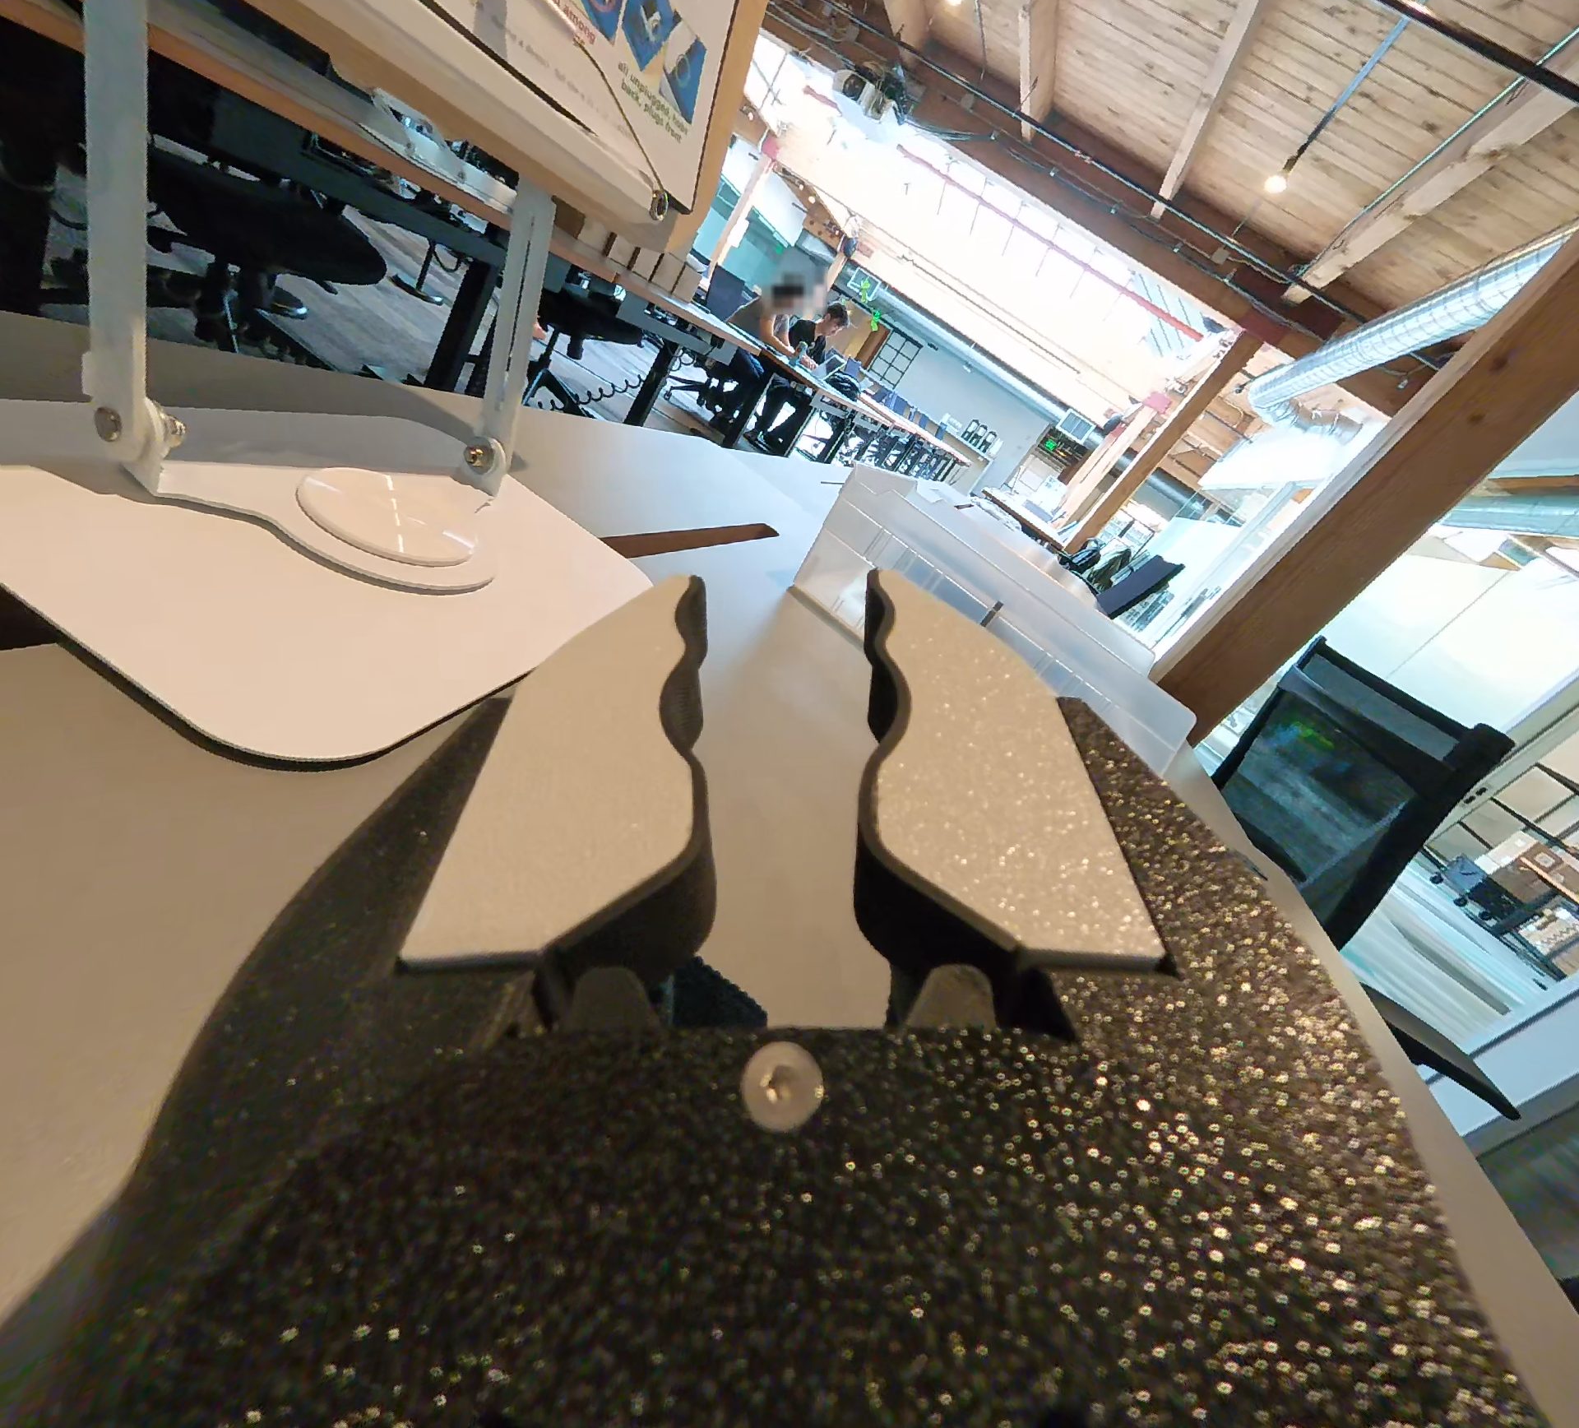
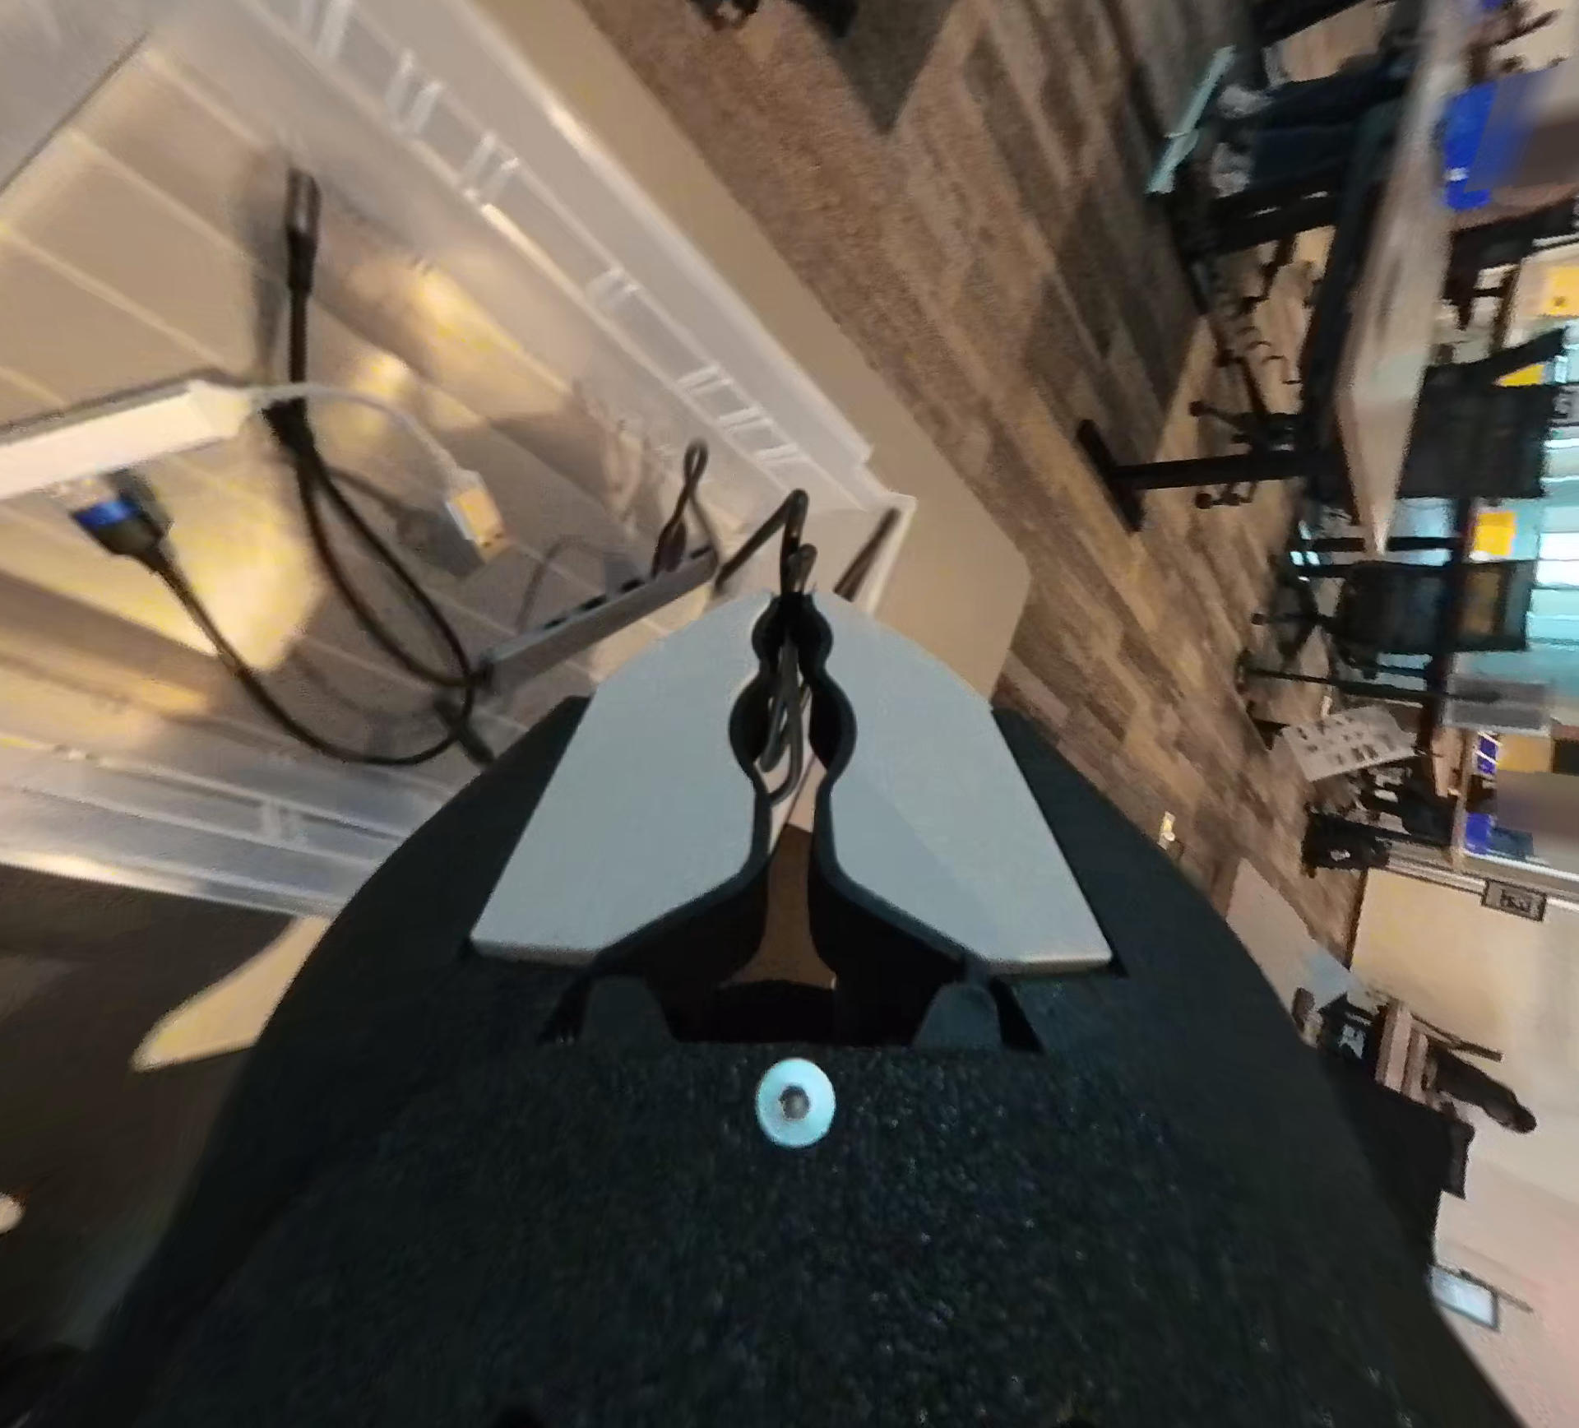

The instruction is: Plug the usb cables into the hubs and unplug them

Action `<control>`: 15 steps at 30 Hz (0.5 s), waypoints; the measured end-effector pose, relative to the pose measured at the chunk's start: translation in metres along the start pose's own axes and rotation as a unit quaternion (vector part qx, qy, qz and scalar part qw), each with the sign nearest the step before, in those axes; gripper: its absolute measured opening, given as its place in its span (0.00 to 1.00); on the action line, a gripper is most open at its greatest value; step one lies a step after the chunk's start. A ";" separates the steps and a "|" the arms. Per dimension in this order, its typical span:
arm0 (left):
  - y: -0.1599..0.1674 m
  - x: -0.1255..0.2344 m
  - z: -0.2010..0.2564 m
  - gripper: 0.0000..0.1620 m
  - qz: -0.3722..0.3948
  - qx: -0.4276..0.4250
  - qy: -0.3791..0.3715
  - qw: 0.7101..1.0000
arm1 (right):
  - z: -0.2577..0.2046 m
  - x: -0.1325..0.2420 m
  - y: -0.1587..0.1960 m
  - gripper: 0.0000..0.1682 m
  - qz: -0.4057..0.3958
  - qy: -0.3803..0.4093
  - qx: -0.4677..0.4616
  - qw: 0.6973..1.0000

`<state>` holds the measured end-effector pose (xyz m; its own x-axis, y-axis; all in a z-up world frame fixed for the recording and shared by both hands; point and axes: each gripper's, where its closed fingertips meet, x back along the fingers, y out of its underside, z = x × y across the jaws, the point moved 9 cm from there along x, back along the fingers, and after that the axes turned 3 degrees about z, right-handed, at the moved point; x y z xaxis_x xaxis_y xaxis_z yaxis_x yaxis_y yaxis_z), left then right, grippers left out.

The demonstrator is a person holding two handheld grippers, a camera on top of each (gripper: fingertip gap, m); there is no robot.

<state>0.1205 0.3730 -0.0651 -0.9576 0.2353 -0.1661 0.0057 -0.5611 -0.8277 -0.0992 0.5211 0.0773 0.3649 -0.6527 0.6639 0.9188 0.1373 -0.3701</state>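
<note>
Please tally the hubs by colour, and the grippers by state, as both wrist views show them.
White hub: 1
Grey hub: 1
Open gripper, the left: 1
Gripper shut on a black cable, the right: 1
Total: 4, in or above the clear bin.

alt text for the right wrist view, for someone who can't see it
The right gripper is shut on a black cable, over a clear plastic bin holding a grey hub, a white hub and more cables.

The left wrist view looks low along the grey table toward the open office, while the right wrist view, rolled sideways, peers closely into the clear bin, which both views share.
</note>
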 end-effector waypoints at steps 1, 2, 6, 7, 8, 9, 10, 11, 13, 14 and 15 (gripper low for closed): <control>0.000 0.000 0.000 0.22 0.000 0.000 0.000 1.000 | 0.005 0.006 -0.003 0.02 0.006 0.014 -0.007 1.000; 0.000 0.000 0.000 0.22 0.000 0.001 0.000 1.000 | 0.009 0.011 -0.005 0.02 0.009 0.029 -0.011 0.999; 0.000 0.001 -0.001 0.22 0.002 0.007 0.002 1.000 | 0.021 0.031 -0.016 0.01 0.014 0.072 -0.011 0.997; -0.001 0.002 -0.001 0.22 0.004 0.010 0.003 1.000 | 0.023 0.037 -0.019 0.01 0.020 0.084 -0.015 0.996; -0.001 0.002 -0.002 0.22 0.006 0.013 0.003 1.000 | 0.025 0.044 -0.022 0.01 0.027 0.095 -0.018 0.995; -0.001 0.003 -0.002 0.22 0.007 0.016 0.004 1.000 | 0.027 0.051 -0.025 0.01 0.034 0.108 -0.020 0.993; -0.001 0.003 -0.003 0.22 0.008 0.019 0.004 1.000 | 0.029 0.058 -0.028 0.01 0.040 0.119 -0.021 0.992; -0.002 0.004 -0.003 0.22 0.010 0.021 0.005 1.000 | 0.030 0.066 -0.031 0.01 0.045 0.128 -0.023 0.990; -0.002 0.005 -0.003 0.22 0.013 0.024 0.005 1.000 | 0.033 0.081 -0.036 0.01 0.054 0.146 -0.025 0.988; -0.003 0.006 -0.004 0.22 0.016 0.026 0.005 1.000 | 0.033 0.090 -0.039 0.02 0.060 0.154 -0.025 0.986; -0.003 0.007 -0.004 0.22 0.018 0.027 0.005 0.999 | 0.034 0.099 -0.042 0.02 0.065 0.162 -0.025 0.984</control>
<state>0.1148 0.3794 -0.0658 -0.9544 0.2209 -0.2009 0.0246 -0.6121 -0.7904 -0.0967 0.4764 0.1804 0.4039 -0.8363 0.3708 0.8564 0.2031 -0.4747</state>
